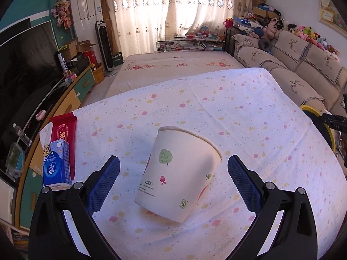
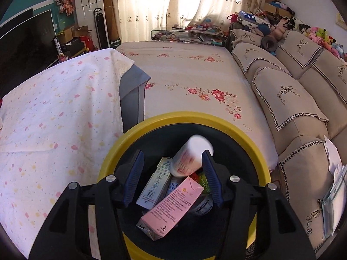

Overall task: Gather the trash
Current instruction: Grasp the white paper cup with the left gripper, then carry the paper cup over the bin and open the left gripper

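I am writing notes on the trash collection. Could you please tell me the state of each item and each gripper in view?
Paper cup: upright on the table, between open fingers, not gripped.
Left gripper: open.
Tissue pack: standing at the table edge.
Red wrapper: lying flat.
Right gripper: open above the bin.
Blurred cup: seemingly dropping into the bin.
Yellow bin: open, partly filled.
Pink carton: lying inside the bin.

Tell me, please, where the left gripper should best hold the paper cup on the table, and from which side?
Grip the paper cup across its side wall, about mid-height. It stands between the open pads of the left gripper, so come from above and in front; avoid the thin rim, which probably crushes.
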The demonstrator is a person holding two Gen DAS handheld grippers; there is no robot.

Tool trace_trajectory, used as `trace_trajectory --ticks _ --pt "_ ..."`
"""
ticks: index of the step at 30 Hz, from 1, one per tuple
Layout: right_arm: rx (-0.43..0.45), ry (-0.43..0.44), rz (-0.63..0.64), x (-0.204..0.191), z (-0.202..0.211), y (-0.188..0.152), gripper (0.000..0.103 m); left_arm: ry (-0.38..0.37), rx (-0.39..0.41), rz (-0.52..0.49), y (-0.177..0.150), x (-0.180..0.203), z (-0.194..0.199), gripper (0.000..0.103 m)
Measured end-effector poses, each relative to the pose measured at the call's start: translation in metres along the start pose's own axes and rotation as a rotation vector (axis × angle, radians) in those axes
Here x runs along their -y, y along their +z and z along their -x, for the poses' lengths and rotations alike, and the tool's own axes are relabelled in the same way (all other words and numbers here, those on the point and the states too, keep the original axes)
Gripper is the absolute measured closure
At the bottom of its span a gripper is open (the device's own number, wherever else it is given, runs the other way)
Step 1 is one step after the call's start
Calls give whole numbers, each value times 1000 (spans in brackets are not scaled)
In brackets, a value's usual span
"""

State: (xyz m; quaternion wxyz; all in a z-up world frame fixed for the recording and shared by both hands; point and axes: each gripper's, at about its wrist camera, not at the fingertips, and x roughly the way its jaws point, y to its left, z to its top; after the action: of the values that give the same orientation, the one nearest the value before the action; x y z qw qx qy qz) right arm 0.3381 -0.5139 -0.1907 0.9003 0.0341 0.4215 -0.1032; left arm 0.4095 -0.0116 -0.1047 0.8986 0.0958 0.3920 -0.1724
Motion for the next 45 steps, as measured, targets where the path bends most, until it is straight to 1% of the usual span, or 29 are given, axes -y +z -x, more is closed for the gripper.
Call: trace_trajectory --ticks 1,4,8,9,10,11,12,14,17,19,21,23,26,30,34,36,39,42,43,44,45 --pt "-2 1 6 -2 -1 0 50 -8 -10 -21 0 1 -4 5" --pt "-10 8 16 -9 -4 2 50 10 -46 -87 0 5 -17 5" --pt "-11 23 17 -14 -4 1 50 7 -86 -113 -1 3 -32 6" --pt "-11 27 19 -14 -3 1 50 5 -93 -122 -1 4 -35 10" --pt "-11 31 19 -14 -2 0 50 4 -105 -129 -1 5 -38 26" --pt "-10 37 18 -14 0 -1 50 3 -127 -129 -1 5 -42 36" --pt "-8 42 16 -13 1 -2 50 0 -127 -123 -1 6 -42 37" --pt "0 50 7 -9 6 -3 50 -18 -125 -112 0 9 -39 43" --pt "23 65 -9 -2 15 -5 50 -37 -106 -112 4 26 -24 44" --pt "42 70 -19 4 24 -7 50 -62 -83 -134 10 50 -10 44" --pt "64 68 -26 12 36 -9 50 -92 -56 -170 20 84 4 44" --pt "82 59 -28 19 47 -12 50 -139 -26 -212 33 124 16 44" --pt "103 43 -31 32 65 -19 50 -220 8 -283 51 191 23 43" --pt "133 17 -53 57 88 -29 50 -348 13 -384 70 286 14 42" --pt "160 -17 -77 81 110 -37 49 -430 -19 -464 82 370 -16 42" --pt "174 -34 -87 91 121 -39 47 -449 -42 -488 86 405 -34 42" --pt "187 -52 -101 103 132 -42 45 -460 -89 -511 89 446 -62 42" --pt "191 -68 -103 108 139 -44 44 -454 -132 -508 92 477 -92 37" --pt "193 -72 -106 109 140 -45 43 -448 -146 -504 92 484 -101 33" --pt "195 -73 -108 110 141 -45 43 -440 -159 -499 92 489 -109 21" --pt "198 -72 -112 110 142 -46 42 -429 -164 -489 91 492 -116 14"
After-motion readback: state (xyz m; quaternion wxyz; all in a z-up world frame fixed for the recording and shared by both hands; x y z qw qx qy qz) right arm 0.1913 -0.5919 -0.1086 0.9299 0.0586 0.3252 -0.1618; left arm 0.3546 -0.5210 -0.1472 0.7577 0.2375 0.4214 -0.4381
